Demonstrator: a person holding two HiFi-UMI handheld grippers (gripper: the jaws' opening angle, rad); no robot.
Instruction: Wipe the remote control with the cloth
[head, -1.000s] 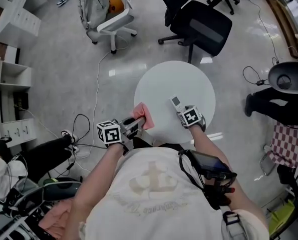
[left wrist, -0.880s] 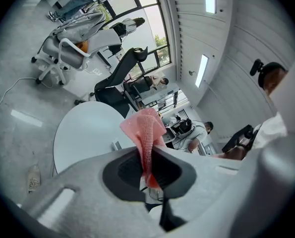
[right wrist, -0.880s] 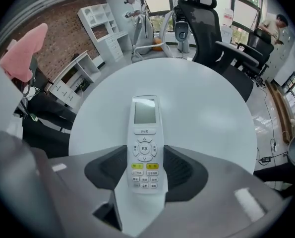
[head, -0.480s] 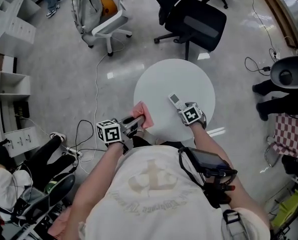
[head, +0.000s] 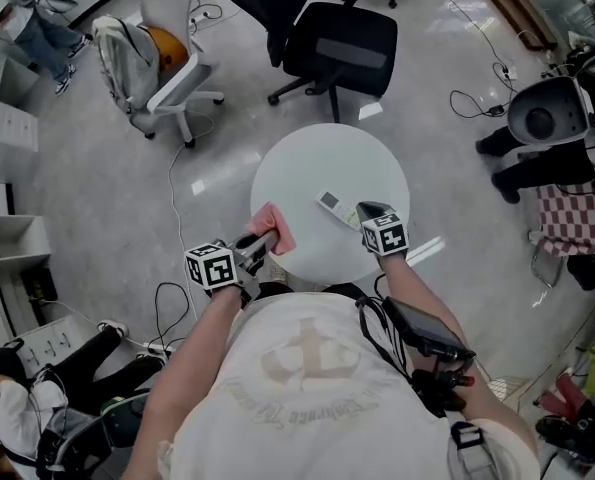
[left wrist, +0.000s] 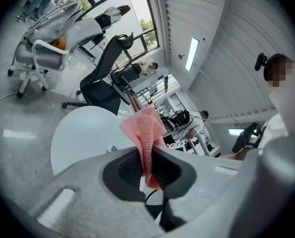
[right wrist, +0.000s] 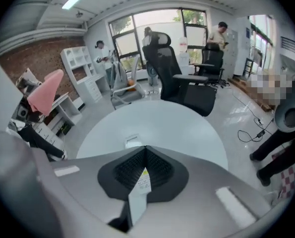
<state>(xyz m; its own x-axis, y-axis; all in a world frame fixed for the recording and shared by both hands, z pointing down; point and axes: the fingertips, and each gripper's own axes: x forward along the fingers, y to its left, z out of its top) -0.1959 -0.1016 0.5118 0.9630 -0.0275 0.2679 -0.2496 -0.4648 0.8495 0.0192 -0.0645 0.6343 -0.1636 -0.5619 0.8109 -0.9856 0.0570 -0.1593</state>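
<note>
Since the earlier frames the right tongs [head: 362, 211] have just been closing, and the remote [head: 329, 204] that lay loose on the bench [head: 327, 158] in front of open jaws is now between them. The whole scene has also slid a little left in the head view. The left tongs [head: 260, 244] sit about where they were, at the lower left rim of the bench.

In the right gripper view the jaws are clamped on the remote near its labelled end, with the other end poking out past the tips toward the middle of the bench. It looks raised off the surface, though the head view does not settle that. The left tongs are closed on the pink cloth [head: 275, 228], a fold of it pinched between the pads and the rest standing up beyond them.

Progress, as I judge it: both things are now in hand, but cloth and remote are apart, so no wiping has begun. What is left is to bring them together over the bench and rub the remote's faces.

Both tongs work close to the bottom rim, just in front of the person's chest, so a dropped remote could go over that edge. The bench top between and beyond them is bare. The black chair [head: 342, 43] and the white chair [head: 167, 78] stand well apart at the top of the frame
</note>
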